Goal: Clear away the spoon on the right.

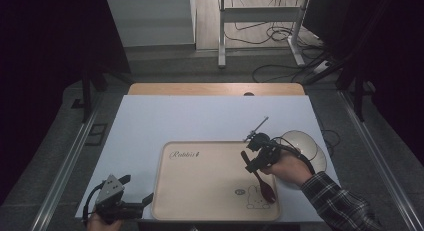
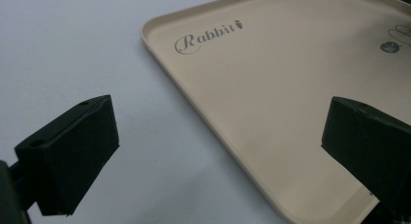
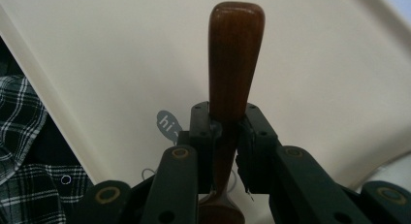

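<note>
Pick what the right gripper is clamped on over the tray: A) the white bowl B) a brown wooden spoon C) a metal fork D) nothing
B: in the right gripper view the right gripper has its jaws pressed on the handle of a brown wooden spoon above the beige tray; in the high view the white bowl sits apart, off the tray's right edge.

One wooden spoon (image 1: 262, 182); one beige tray (image 1: 200, 191); one white bowl (image 1: 302, 143); two tongs (image 1: 252, 146) (image 1: 137, 203)

Worktop (image 1: 150, 121) covered in white sheet; beige tray (image 1: 200, 191) lies near front edge; white bowl (image 1: 305, 143) at right edge.
</note>
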`<state>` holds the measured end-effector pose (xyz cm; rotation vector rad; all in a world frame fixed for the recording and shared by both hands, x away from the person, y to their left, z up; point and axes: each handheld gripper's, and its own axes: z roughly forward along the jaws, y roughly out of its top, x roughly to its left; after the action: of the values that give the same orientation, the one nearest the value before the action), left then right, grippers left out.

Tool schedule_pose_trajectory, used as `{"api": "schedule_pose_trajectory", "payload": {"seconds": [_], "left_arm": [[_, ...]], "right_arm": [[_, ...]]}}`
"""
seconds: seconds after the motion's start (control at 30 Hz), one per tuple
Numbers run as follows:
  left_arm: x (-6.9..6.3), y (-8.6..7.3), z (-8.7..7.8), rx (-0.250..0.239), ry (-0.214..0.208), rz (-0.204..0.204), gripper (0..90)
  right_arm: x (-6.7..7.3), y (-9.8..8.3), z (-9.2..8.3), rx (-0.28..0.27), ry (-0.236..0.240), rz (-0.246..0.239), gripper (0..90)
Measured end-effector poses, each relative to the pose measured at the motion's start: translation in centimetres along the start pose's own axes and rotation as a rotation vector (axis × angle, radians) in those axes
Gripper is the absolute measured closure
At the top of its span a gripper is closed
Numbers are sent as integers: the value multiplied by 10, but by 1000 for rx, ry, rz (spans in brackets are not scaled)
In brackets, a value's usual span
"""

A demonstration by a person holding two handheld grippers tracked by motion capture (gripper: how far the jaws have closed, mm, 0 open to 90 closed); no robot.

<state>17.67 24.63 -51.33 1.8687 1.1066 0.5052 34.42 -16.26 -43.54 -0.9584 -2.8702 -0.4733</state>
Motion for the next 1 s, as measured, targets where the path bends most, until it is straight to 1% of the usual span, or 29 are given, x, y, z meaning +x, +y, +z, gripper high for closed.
{"api": "schedule_pose_trajectory", "payload": {"seconds": [0.07,0.1,0.13,0.17,0.23,0.3,0.4,0.43,0.5,0.53,0.57,0.63,0.73,0.77,0.83,0.87,0.9,0.93,1.0], "left_arm": [[0,0,0,0,0,0,0],[0,0,0,-1,-1,1,0],[0,0,0,-1,-1,1,0],[0,0,0,-1,-1,1,0],[0,0,0,-1,-1,0,0],[0,0,0,-1,-1,1,0],[0,0,0,0,-1,1,0],[0,0,0,1,-1,0,0],[0,0,0,1,-2,1,0],[0,0,0,1,-2,2,0],[0,0,0,2,-2,2,0],[0,0,0,2,-2,3,0],[0,0,0,3,-2,3,0],[0,0,0,4,-2,3,0],[0,0,0,6,-4,4,0],[0,0,0,6,-4,4,0],[0,0,0,7,-4,4,0],[0,0,0,7,-4,4,0],[0,0,1,8,-4,4,0]], "right_arm": [[1,0,6,8,0,-1,777],[0,-1,12,8,8,1,776],[0,-1,12,8,8,1,776],[0,-2,19,8,8,3,772],[-1,-3,22,6,12,5,770],[-2,-6,29,3,8,8,763],[-2,-7,31,-2,4,0,753],[-2,-8,29,-21,-5,-6,690],[-2,-8,28,-27,-9,-5,687],[-2,-9,26,-38,-10,-7,675],[-2,-12,23,-64,-16,-6,661],[-2,-13,23,-71,-19,-9,653],[1,-20,23,-103,-41,-24,625],[4,-23,24,-124,-45,-31,604],[5,-25,25,-135,-42,-34,594],[6,-26,25,-141,-46,-38,574],[8,-29,26,-167,-54,-44,529],[8,-29,26,-167,-54,-44,529],[10,-30,27,-193,-57,-47,484]]}}
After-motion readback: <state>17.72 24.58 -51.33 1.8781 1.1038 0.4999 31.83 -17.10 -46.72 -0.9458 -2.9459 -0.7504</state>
